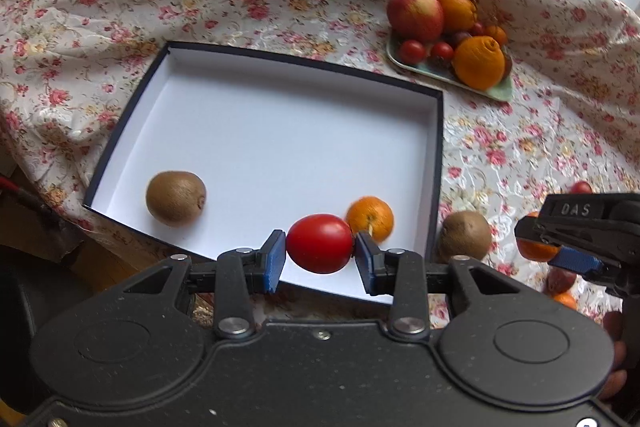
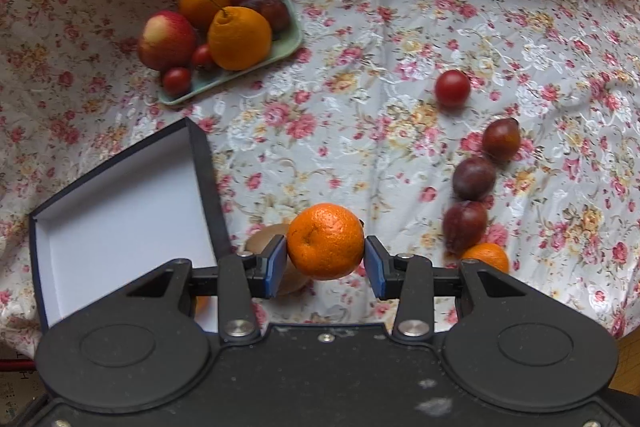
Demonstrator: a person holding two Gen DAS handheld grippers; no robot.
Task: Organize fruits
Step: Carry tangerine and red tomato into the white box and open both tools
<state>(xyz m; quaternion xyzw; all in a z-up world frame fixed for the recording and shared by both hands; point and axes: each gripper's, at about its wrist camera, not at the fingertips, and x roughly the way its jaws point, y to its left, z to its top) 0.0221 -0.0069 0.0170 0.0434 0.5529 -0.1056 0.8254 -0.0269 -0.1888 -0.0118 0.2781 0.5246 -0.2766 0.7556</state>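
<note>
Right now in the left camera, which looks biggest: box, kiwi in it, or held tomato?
1. box
2. and 3. tomato and kiwi look alike; the tomato is nearer, so unsure.

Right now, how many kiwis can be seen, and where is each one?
2. One kiwi lies inside the box, near its front left corner. The other kiwi lies on the tablecloth, just outside the box's right wall. More may be hidden behind the grippers.

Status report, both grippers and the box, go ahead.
Left gripper shut on tomato, over box. Right gripper shut on mandarin, beside box. Nothing blocking.
</note>
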